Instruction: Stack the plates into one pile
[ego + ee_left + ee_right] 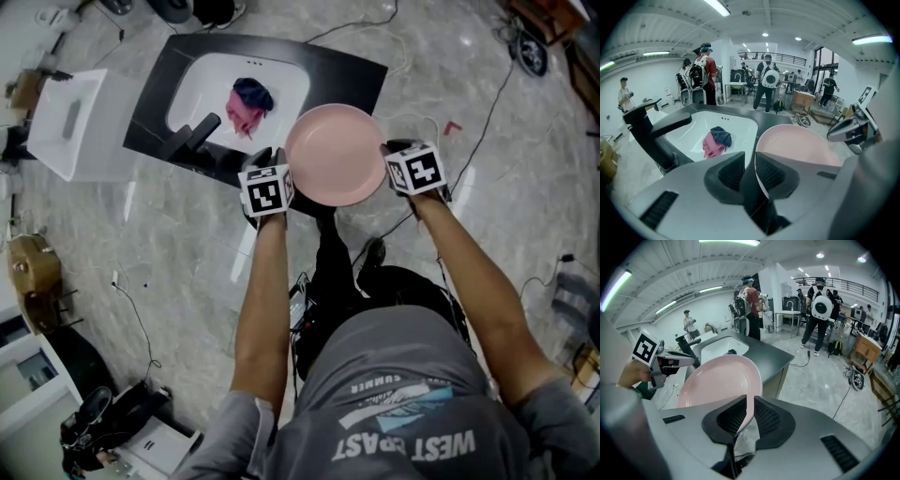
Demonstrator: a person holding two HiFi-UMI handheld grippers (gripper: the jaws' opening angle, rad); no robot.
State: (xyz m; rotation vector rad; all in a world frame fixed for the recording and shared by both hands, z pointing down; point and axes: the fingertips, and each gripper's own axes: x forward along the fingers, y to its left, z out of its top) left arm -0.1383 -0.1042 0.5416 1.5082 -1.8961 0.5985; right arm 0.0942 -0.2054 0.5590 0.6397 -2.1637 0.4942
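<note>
Pink plate (336, 155) midair, spanning both tongs. Right tongs (747, 405) clamped on rim. Left tongs (750, 163) parted, rim loose between them. No pile or second plate visible, apparently; stacking all left.

Overhead, two close views; common plate (335, 155)

I wear a grey T-shirt (394, 394) with short sleeves. Its print reads WEST COAST and SUMMER around a pale blue-and-white emblem. Just past the T-shirt's hem my trousers (403, 291) are black, and beyond them a dark shoe (372, 253) shows. Farthest from the T-shirt, my left gripper (750, 161) and right gripper (750, 404) are smooth pale-grey shells with slotted vents, and their fingers (773, 176) are lined with dark ribbed pads. Each carries a white cube (266, 190) printed with black square markers.
</note>
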